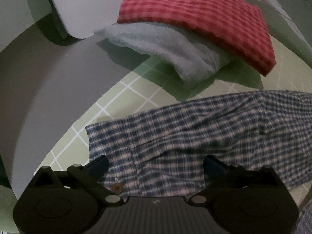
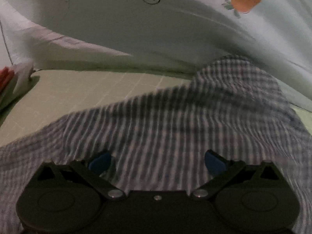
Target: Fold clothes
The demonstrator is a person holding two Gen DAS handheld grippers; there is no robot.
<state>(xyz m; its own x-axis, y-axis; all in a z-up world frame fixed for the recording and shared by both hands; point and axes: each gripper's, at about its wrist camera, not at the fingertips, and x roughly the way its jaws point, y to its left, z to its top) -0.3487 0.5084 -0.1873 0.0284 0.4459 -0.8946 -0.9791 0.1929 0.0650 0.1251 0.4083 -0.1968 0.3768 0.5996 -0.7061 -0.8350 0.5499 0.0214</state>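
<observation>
Blue-checked shirt [image 1: 195, 136] under both released tools [image 1: 156, 165] [image 2: 158, 162] on green gridded bed [image 1: 124, 97]; only the left view shows folded red cloth [image 1: 204, 19].

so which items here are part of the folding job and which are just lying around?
In the job:
- blue-and-white checked shirt, spread on the surface
- left gripper, open over it
- right gripper, open over it

Lying about:
- red-and-pink checked folded cloth, stacked on top
- pale blue fluffy folded towel beneath it
- white fabric with a carrot print
- green gridded sheet
</observation>
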